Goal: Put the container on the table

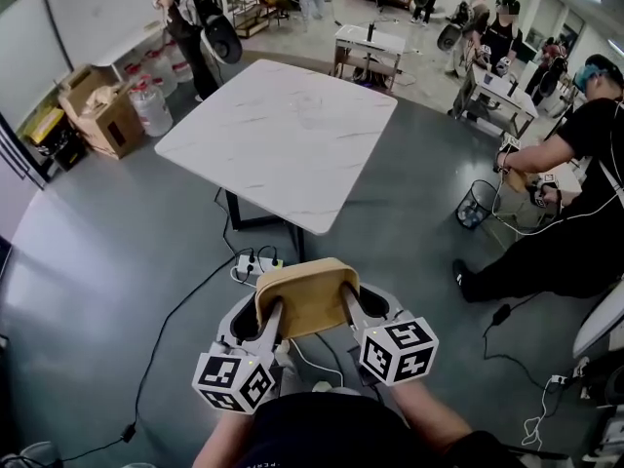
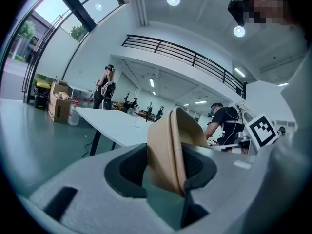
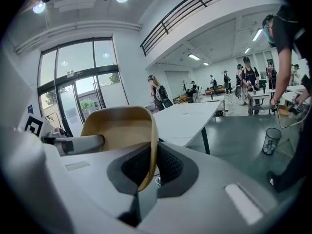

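My left tool (image 1: 271, 322) has a pale grey moulded shell, smooth and rounded, with dark grey pockets round the jaws. Behind it sits the left cube (image 1: 234, 380), white, with black square markers on every face I can see. The right tool (image 1: 353, 308) is the same pale grey build, and the right cube (image 1: 398, 349) carries bolder black blocks. In the right gripper view the black pad (image 3: 168, 162) is ribbed and a pale strip (image 3: 243, 204) lies on the shell. In the left gripper view there's a dark slot (image 2: 61, 201). I'm wearing a black top (image 1: 322, 432).
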Motion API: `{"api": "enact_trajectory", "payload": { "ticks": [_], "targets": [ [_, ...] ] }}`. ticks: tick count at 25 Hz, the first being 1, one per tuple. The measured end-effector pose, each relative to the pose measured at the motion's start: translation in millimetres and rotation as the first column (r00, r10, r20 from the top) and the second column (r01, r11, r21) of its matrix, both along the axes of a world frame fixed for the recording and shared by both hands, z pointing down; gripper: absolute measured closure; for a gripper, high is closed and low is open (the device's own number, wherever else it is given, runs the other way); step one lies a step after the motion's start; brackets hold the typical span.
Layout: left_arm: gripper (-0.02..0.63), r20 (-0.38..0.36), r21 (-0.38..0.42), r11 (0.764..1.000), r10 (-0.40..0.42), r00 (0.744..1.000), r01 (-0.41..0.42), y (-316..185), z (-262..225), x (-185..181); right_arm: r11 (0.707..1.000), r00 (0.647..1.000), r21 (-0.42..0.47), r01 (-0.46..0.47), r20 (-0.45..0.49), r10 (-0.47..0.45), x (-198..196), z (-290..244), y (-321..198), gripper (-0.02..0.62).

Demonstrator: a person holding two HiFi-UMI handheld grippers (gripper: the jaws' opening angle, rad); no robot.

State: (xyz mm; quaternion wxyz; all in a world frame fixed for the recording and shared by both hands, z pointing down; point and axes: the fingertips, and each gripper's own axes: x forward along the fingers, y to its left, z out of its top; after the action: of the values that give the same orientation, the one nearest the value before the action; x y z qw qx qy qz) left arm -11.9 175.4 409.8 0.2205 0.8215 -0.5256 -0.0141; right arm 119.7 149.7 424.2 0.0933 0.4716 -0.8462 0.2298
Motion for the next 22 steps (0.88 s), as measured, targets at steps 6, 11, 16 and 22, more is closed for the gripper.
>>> {"api": "enact_trajectory", "payload": {
  "ticks": [6,11,16,22],
  "targets": [
    [0.456,-0.004,-0.003,1.0,0.019,1.0,-0.019,-51,-2,-30,1.0,1.0,-0.004,-0.019,-0.004,0.019,-29,-3,-48,0.58],
    [0.456,-0.002,-0.007,0.999,0.035,0.999,-0.035,-89,-3,-53,0.999,1.0,-0.011,-0.03,-0.006,0.03,-53,-4,-84,0.58],
    [0.456,-0.01,-0.025,0.999,0.044,0.999,-0.044,-114,0,-71,0.999,0.999,-0.029,-0.037,-0.018,0.036,-71,-1,-108,0.58],
    [0.454,-0.015,-0.03,0.999,0.044,0.999,-0.044,-142,2,-100,0.999,0.999,-0.038,-0.037,-0.023,0.036,-99,1,-137,0.58]
  ]
}}
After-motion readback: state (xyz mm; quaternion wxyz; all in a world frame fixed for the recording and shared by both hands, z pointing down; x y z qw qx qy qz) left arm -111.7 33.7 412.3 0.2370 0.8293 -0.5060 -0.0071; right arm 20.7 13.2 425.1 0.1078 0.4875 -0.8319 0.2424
